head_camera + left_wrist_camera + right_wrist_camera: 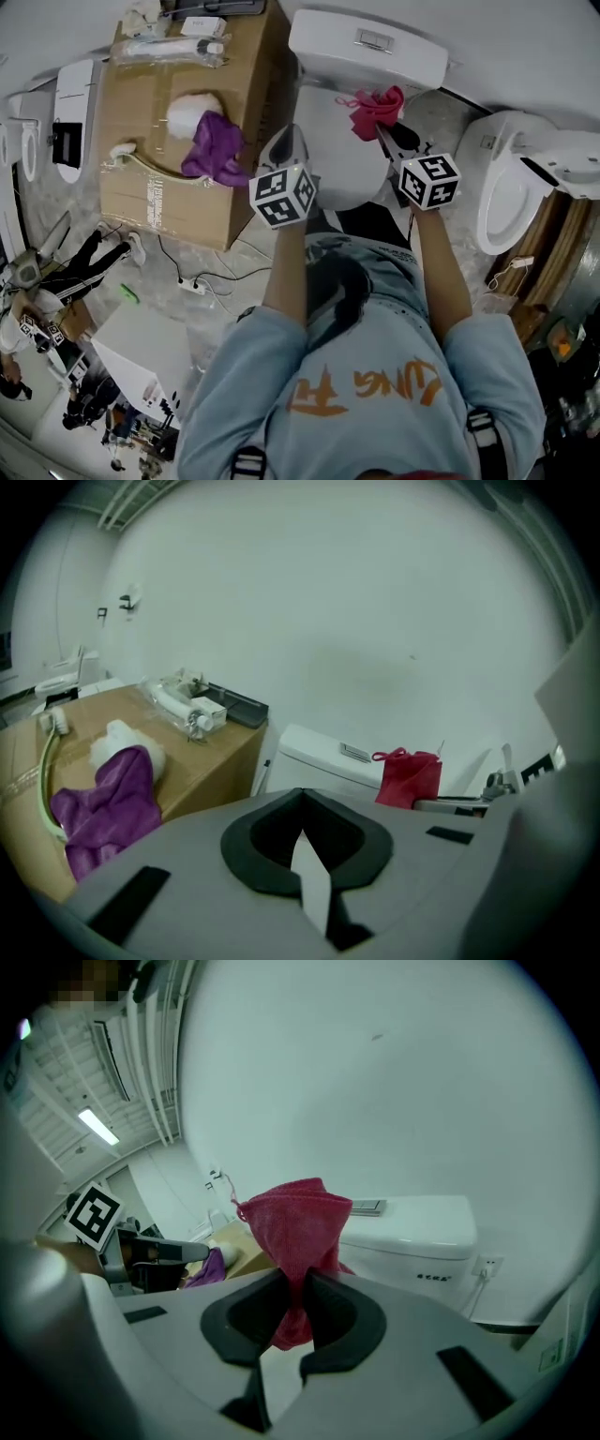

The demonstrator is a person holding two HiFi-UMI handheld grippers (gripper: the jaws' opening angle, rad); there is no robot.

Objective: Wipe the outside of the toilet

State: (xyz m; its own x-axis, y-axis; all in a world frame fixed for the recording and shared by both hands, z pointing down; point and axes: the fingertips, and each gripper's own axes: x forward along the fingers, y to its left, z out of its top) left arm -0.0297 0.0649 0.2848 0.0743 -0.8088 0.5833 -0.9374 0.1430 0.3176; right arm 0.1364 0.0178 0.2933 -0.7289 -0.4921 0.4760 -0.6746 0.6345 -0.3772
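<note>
As red cloth (pixel 378 108) hangs, cardboard box (pixel 150 202) flanks toilet (pixel 366 49).

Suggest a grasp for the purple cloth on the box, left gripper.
Probably pinch the purple cloth at its bunched upper hump, from above, with the left gripper. It lies crumpled on the cardboard box, so raised folds offer the only edge; avoid the white wad beside it.

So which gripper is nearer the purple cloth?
Left. The left gripper hangs just right of the purple cloth; the right gripper, clamping the red cloth, is farther right over the toilet.
</note>
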